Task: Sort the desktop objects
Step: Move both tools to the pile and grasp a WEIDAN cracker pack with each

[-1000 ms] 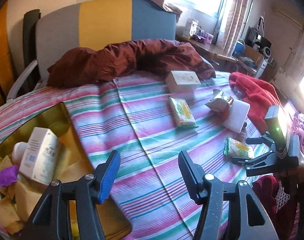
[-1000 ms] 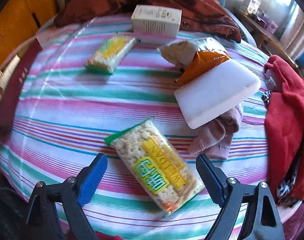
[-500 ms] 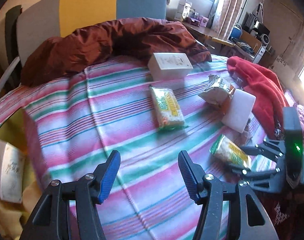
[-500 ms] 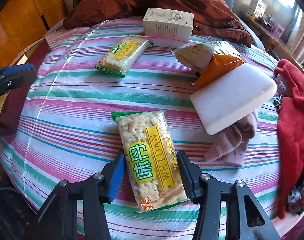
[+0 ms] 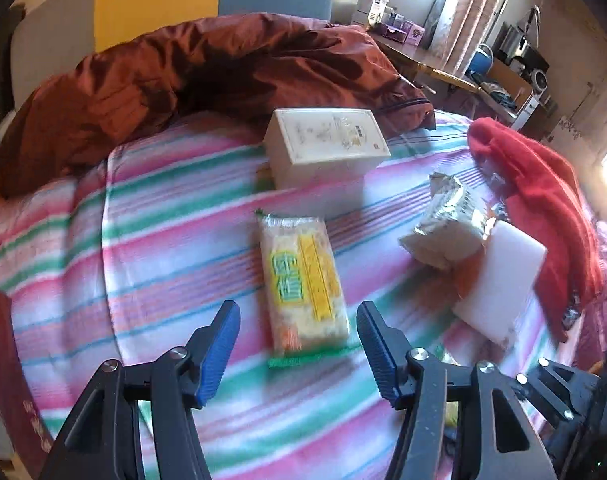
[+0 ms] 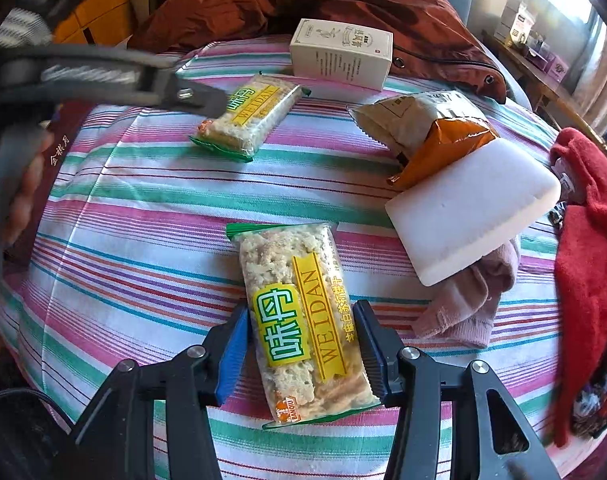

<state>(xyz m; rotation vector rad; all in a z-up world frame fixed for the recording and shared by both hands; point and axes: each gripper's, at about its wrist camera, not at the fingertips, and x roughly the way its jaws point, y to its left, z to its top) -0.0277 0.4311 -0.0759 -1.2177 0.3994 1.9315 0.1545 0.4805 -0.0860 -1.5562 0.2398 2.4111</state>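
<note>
right hand-held gripper (image 6: 301, 354) clamped on near snack pack (image 6: 303, 320); left hand-held gripper (image 5: 299, 354) apart over the mid-bed snack pack (image 5: 303, 284); next, lifting calls for a firm hold.

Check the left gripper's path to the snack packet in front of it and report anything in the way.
Nothing visible blocks it. The left gripper is open, and the snack packet lies flat on the striped cover just ahead. The white box sits beyond the packet.
</note>
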